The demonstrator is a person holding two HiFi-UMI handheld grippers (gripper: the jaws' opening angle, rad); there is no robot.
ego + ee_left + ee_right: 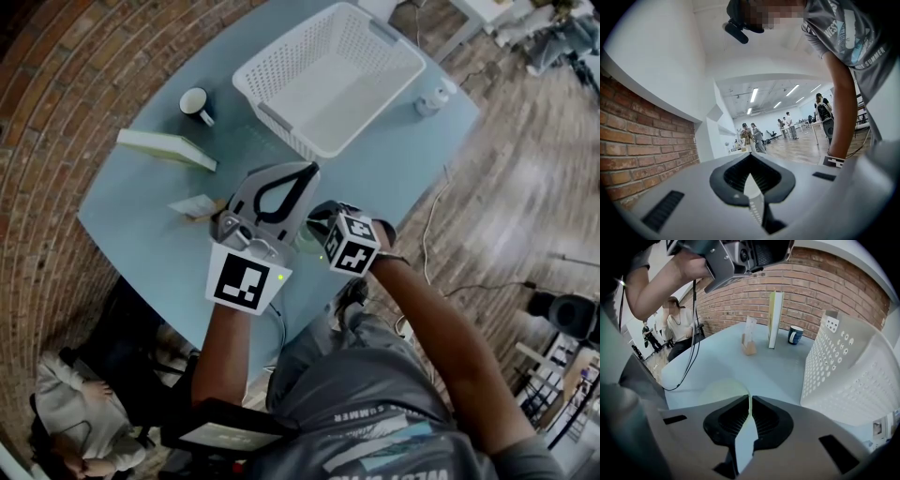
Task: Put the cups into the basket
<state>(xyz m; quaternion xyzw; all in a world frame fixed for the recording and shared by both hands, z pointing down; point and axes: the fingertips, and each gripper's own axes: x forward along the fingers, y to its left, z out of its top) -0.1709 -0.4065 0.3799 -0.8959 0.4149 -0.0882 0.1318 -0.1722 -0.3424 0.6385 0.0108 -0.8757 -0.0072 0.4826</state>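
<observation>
- The table (131,216) fills the middle of the head view. Both my hands work at its lower edge.
- The basket (281,127) sits top centre, open side up, with nothing in it that I can see. In the right gripper view its holed wall stands at the right, so I judge the cup must rise over that rim.
- My left tongs (750,157) are tipped upward with their tips together on nothing. I judge they are parked clear of the path.
- My right tongs (749,401) are pinched on the thin wall of a pale green cup (717,392), its rim between the pads.
- The book (164,148) and card stand (197,206) are at the left, away from the path.
- The mug (197,103) waits upper left, apart from the basket.
- Bare table lies between the cup and the basket.
</observation>
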